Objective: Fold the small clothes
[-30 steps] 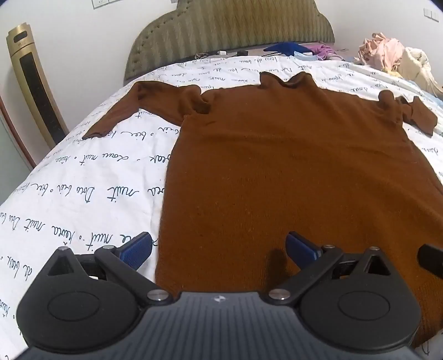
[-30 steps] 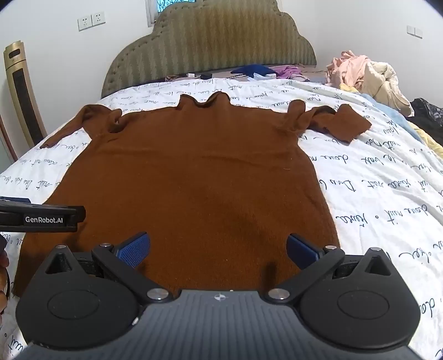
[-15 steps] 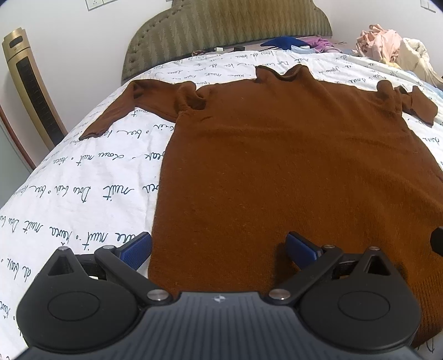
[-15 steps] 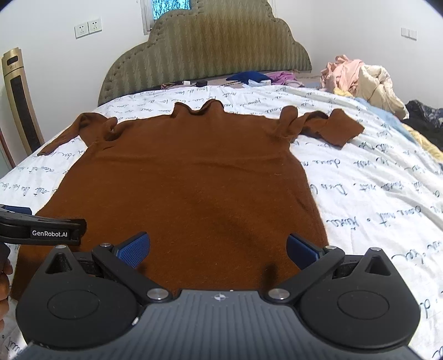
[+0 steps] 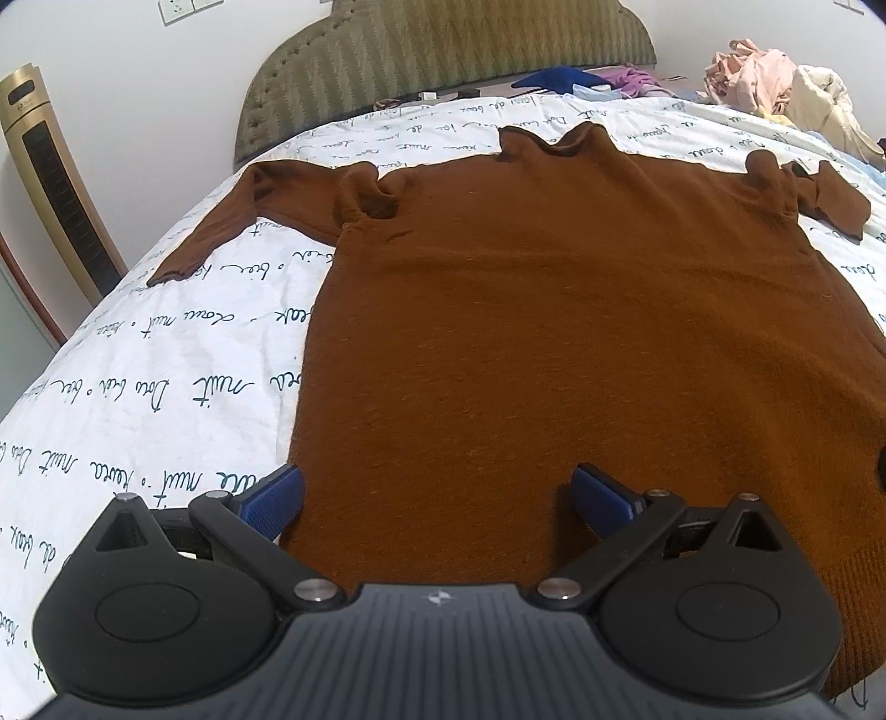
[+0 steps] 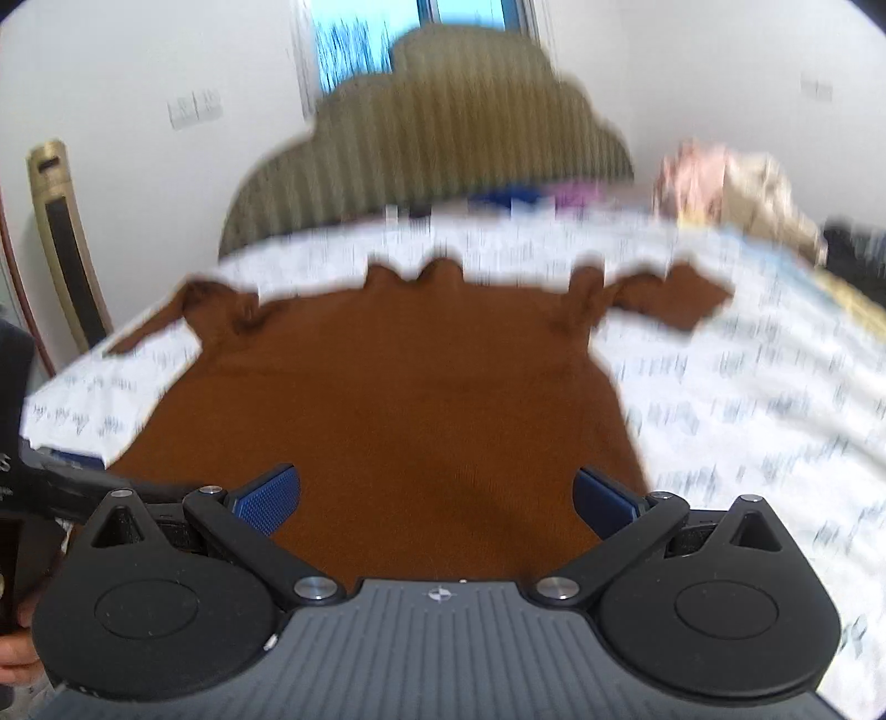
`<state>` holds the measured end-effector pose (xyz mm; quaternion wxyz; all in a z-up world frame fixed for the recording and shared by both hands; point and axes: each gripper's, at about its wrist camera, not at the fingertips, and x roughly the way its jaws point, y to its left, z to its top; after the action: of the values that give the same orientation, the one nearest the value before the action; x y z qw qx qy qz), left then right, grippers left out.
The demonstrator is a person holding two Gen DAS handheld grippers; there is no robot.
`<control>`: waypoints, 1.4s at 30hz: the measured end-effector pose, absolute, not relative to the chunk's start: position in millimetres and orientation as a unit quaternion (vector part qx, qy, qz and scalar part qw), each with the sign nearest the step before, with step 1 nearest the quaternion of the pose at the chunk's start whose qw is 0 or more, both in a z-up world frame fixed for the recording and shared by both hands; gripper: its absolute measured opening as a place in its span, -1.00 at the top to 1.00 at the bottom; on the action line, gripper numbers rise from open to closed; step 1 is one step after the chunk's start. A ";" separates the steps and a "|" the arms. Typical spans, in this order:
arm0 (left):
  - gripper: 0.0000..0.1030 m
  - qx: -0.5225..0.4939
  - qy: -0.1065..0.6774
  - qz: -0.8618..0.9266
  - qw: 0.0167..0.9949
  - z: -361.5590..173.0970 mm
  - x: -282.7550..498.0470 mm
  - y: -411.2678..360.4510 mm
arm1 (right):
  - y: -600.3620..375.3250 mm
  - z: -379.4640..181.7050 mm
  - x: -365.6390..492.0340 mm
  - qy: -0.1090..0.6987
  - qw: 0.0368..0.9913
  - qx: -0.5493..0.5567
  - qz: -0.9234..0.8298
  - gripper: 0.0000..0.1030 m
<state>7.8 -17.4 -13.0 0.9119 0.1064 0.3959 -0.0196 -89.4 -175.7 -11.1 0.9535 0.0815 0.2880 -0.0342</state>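
Note:
A brown long-sleeved sweater (image 5: 554, 332) lies flat on the bed, collar toward the headboard and both sleeves spread out. My left gripper (image 5: 437, 493) is open just above the hem at the sweater's lower left corner, holding nothing. The right wrist view is blurred by motion; there the sweater (image 6: 398, 399) stretches ahead and my right gripper (image 6: 437, 493) stands open over the lower right part of the hem, empty. The left gripper's body (image 6: 55, 487) shows at that view's left edge.
The bed has a white sheet (image 5: 155, 376) printed with dark script and an olive padded headboard (image 5: 443, 50). A heap of pink and cream clothes (image 5: 775, 77) lies at the far right. A gold tower fan (image 5: 50, 183) stands left of the bed.
Both grippers have pulled back toward the hem and stayed open. The right wrist view has tilted up fast and gone blurry, showing more wall and window.

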 end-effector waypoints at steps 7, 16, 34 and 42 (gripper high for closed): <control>-1.00 0.113 0.395 -0.019 0.911 -13.6 8.5 -20.9 | -161.5 -11.0 -92.5 0.270 0.961 0.036 -0.049 -1.00; -1.00 0.118 0.394 -0.020 0.911 -12.7 12.2 -24.3 | -169.8 -5.6 -95.1 0.249 0.966 0.040 -0.059 -1.00; -1.00 0.123 0.392 -0.029 0.911 -13.6 29.0 -40.3 | -178.2 -5.6 -86.2 0.251 0.967 0.042 -0.019 -1.00; -1.00 0.133 0.390 -0.038 0.911 -16.6 33.3 -52.3 | -183.9 -6.9 -77.4 0.262 0.963 0.008 -0.060 -1.00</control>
<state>33.3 -52.3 -16.6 0.9105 0.1330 0.3896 -0.0384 -77.4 -183.9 -6.9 0.9631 0.0079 0.2624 -0.0599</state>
